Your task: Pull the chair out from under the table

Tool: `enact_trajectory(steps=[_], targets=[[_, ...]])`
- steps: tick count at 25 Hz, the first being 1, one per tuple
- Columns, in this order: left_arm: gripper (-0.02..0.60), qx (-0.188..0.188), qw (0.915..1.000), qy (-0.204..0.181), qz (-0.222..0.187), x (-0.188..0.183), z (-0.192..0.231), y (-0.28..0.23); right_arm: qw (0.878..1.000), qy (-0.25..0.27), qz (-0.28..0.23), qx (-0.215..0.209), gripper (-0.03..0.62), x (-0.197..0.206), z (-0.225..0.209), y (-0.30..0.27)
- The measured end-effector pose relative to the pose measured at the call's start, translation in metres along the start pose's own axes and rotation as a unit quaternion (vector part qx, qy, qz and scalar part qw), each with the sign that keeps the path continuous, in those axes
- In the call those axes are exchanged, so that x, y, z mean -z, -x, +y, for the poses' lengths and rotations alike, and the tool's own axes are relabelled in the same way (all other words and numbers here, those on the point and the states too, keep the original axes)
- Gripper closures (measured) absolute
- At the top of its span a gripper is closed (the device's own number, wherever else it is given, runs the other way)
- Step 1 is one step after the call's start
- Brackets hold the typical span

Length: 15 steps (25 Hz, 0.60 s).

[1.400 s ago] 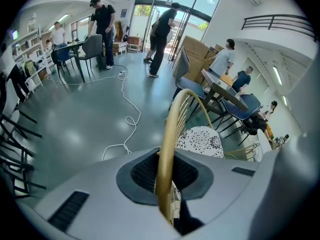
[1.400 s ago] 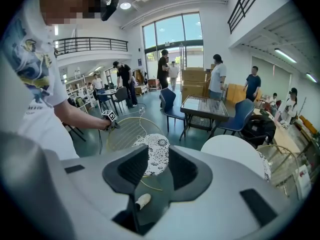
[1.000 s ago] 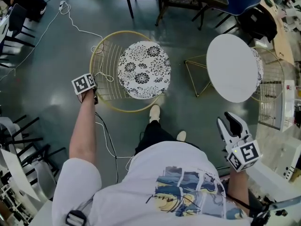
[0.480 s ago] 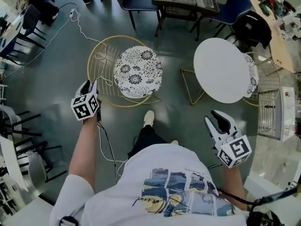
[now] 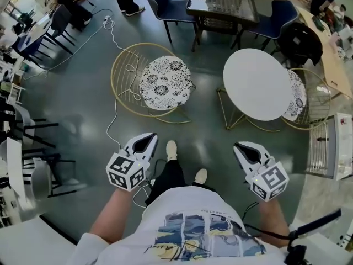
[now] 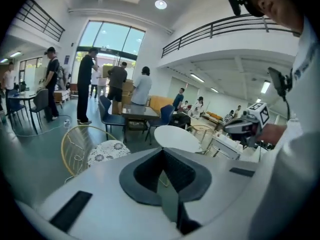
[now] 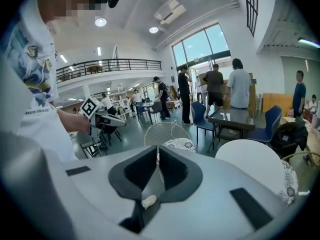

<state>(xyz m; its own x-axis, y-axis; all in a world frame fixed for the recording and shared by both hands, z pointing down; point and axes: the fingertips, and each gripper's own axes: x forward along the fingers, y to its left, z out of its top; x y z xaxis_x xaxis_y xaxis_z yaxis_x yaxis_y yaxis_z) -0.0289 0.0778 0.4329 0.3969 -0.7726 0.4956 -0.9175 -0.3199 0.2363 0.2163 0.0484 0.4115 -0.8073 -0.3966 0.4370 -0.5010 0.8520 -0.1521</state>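
Cable (image 5: 117,112) on floor well left of white round table (image 5: 259,84), draped over wire back of gold chair (image 5: 164,83). Chair fully clear of table, left of it and well apart, with bare floor between. Floral cushion on seat, nothing else on it. Same layout from left gripper view: chair (image 6: 95,151) left of table (image 6: 176,138), not under it.

Left gripper (image 5: 144,142) lower-left of table, near chair's front rim but touching nothing, held up in front of torso. Jaws fully together, pads meeting along their length — nothing between them.

Shoes (image 5: 172,149) on floor between the two grippers, lower-left of table.

Right gripper (image 5: 245,150) just below table's near edge, apart from it and pointing toward it. Jaws closing, only a slim gap between pads, nothing in gap. From right gripper view: chair (image 7: 172,134) visible past jaw tips, table (image 7: 250,156) to its right, left gripper (image 7: 107,120) off to left.

Second wire chair (image 5: 302,95) tucked under table's right side, floral cushion half covered by tabletop. Dark glass table (image 5: 220,1) and blue chairs (image 5: 165,7) beyond table's far edge.
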Motion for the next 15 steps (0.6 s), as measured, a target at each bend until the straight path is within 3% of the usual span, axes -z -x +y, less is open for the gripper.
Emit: enact_trajectory(steps=[6,15], targets=[[0.572,0.073,0.9967,-0.034,0.007,-0.003,-0.080,0.029,1.000,0.004,-0.016,-0.016,0.572,-0.003,0.032,0.016],[0.572,0.153,0.9865,-0.057,-0.014,-0.017,-0.094,0.079,1.000,0.010,-0.022,-0.009,0.572,-0.014,0.106,0.004]])
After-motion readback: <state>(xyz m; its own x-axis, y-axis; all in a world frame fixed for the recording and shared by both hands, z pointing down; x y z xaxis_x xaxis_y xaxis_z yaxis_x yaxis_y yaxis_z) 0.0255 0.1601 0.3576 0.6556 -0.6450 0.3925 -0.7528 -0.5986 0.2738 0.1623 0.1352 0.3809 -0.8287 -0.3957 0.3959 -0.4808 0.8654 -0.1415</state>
